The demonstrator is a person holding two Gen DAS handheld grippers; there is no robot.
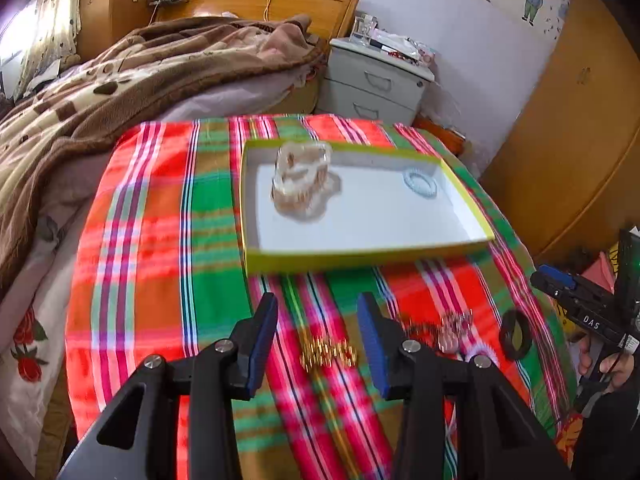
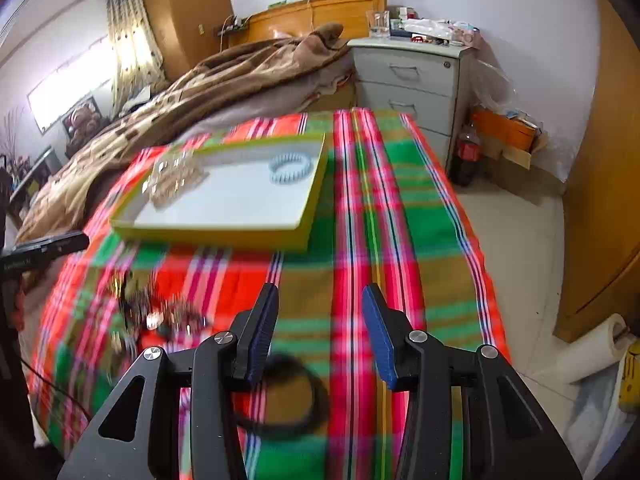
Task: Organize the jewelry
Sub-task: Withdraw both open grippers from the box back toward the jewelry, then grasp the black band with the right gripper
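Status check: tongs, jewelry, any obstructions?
Left tongs open, empty, over gold chain. Right tongs open, empty, above black ring. Blue bracelet and pale piece in box. Nothing in the way.

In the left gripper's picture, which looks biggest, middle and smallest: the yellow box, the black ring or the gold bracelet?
1. Yellow box, by far the largest.
2 and 3. Gold bracelet and black ring look about the same, so I won't rank them. The picture is blurry too.

- A bed with a brown blanket (image 2: 240, 80) and a wooden headboard (image 1: 272, 4).
- A grey bedside cabinet (image 2: 412, 84) against the white wall (image 2: 500, 8).
- Curtained window (image 2: 72, 92), seemingly daylit.
- Pale tiled floor (image 2: 520, 248).
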